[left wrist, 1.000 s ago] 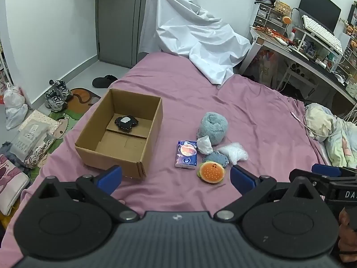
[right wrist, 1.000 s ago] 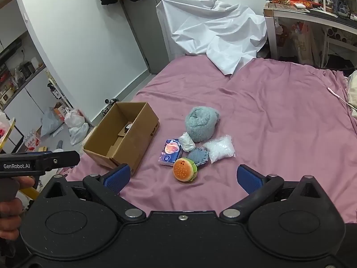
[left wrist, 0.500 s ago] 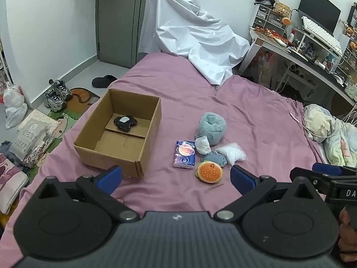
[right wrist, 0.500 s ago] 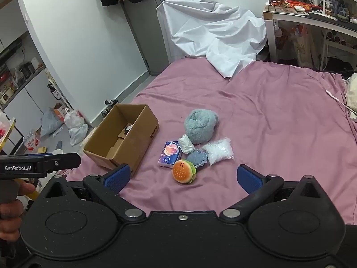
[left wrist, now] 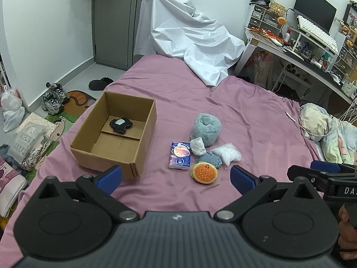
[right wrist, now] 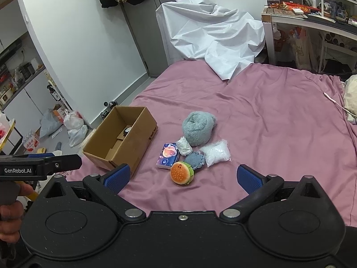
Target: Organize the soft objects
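Note:
An open cardboard box (left wrist: 116,131) (right wrist: 121,138) stands on the pink bed with a small black soft item (left wrist: 120,124) inside. To its right lie a burger plush (left wrist: 204,173) (right wrist: 181,173), a tissue pack (left wrist: 180,155) (right wrist: 167,156), a white crumpled wad (left wrist: 197,146), a blue knit pad (left wrist: 210,159), a clear white bag (left wrist: 226,155) (right wrist: 215,153) and a fluffy blue-grey roll (left wrist: 206,128) (right wrist: 197,128). My left gripper (left wrist: 176,176) is open and empty, held back from the pile. My right gripper (right wrist: 182,176) is open and empty, near the burger plush.
A white sheet (left wrist: 185,35) is draped at the bed's far end. A cluttered desk (left wrist: 301,44) stands at the right. Shoes and bags (left wrist: 52,98) lie on the floor left of the bed. A rumpled blanket (left wrist: 330,134) and cable lie at the right edge.
Both grippers have drawn back and up slightly, so the box and pile sit a little farther off. Nothing on the bed has moved. Both stay open.

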Available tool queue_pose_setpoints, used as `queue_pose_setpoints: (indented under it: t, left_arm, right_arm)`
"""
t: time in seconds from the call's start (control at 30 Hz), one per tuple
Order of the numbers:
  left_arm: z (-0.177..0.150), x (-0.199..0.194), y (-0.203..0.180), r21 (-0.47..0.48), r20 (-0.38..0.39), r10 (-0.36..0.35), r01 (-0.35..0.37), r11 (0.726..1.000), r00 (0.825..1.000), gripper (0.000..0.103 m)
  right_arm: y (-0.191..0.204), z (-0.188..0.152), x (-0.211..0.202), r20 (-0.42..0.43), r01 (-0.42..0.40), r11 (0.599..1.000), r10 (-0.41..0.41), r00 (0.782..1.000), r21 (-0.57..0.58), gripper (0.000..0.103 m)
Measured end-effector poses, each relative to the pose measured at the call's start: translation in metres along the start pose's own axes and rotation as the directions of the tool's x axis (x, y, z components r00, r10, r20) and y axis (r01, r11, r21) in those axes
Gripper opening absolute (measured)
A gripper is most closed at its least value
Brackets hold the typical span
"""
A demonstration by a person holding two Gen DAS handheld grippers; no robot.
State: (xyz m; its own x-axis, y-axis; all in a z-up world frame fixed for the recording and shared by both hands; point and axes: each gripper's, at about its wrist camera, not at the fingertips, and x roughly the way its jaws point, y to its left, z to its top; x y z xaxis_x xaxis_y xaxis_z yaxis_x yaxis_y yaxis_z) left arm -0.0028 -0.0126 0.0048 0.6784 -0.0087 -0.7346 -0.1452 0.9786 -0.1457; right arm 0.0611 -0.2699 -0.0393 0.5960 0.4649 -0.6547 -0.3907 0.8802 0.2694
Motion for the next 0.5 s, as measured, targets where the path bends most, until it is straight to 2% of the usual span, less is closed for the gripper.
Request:
queue_pose_setpoints:
  t: [0.5]
  left_arm:
    - [0.0053,-0.0024,-0.0021,0.000,0.003,-0.001,0.001,1.000,1.000,0.102]
  right_arm:
    - [-0.0009,0.0035,-0.0029,0.013,0.007,1.000,-0.007,1.000,0.013,0.103]
